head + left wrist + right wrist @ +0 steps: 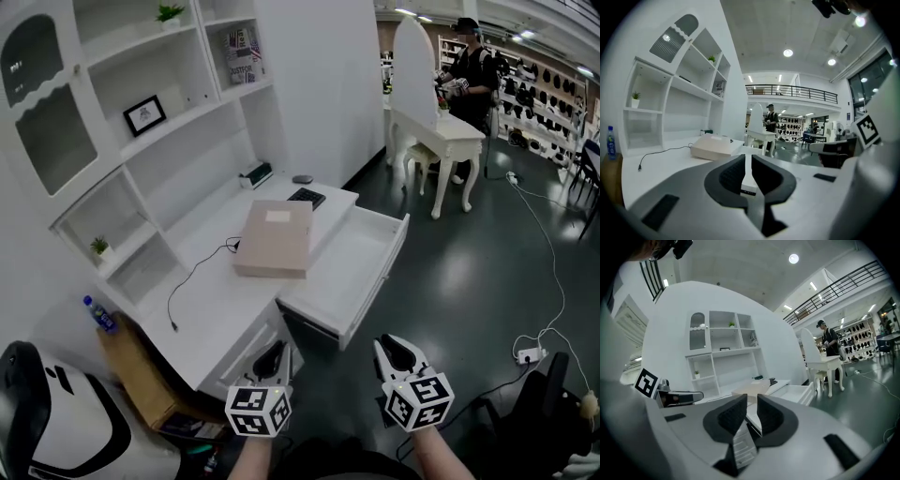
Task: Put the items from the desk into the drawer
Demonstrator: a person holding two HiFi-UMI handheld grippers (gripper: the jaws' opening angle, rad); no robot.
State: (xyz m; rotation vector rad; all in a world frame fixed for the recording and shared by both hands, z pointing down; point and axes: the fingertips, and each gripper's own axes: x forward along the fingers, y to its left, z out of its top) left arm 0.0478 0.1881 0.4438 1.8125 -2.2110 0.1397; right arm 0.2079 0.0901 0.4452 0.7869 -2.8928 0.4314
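1. Two grippers, both held short of the desk (211, 314): the left gripper (272, 352) has its jaws closed together on nothing, and the right gripper (395, 348) has its jaws slightly apart with nothing between them.
2. On the desk: one beige box (274, 238), one black keypad (307, 197), one dark round item (302, 179), one black cable (192, 277).
3. One drawer (352, 264), pulled out just beside the box; its white bottom shows bare.
4. Room: white shelving, dark glossy floor (469, 281), and a second white table (441, 131) at the back.

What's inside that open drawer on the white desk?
Nothing that shows: the drawer has a bare white bottom. Its inner end runs under the desk top, so anything lying there is hidden.
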